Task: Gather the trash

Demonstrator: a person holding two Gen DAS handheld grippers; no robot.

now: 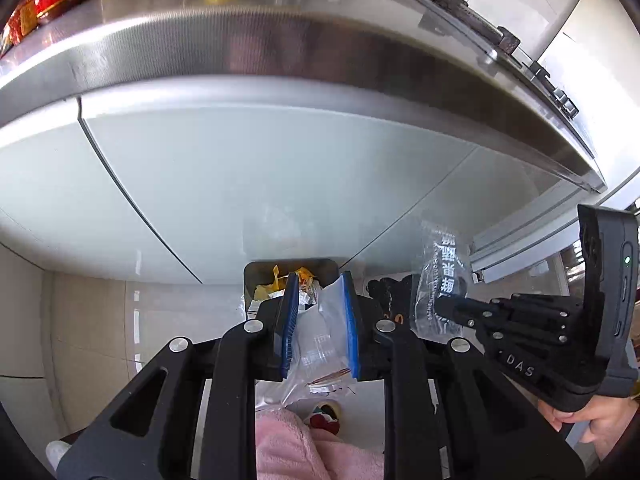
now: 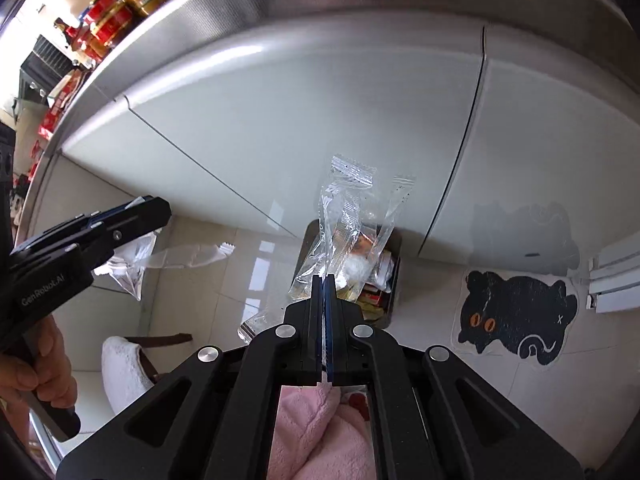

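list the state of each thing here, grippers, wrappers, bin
left gripper: partly open, clear wrapper loose between its fingers
right gripper: shut on printed wrapper
trash bin: open, part filled with wrappers
cabinet doors: closed
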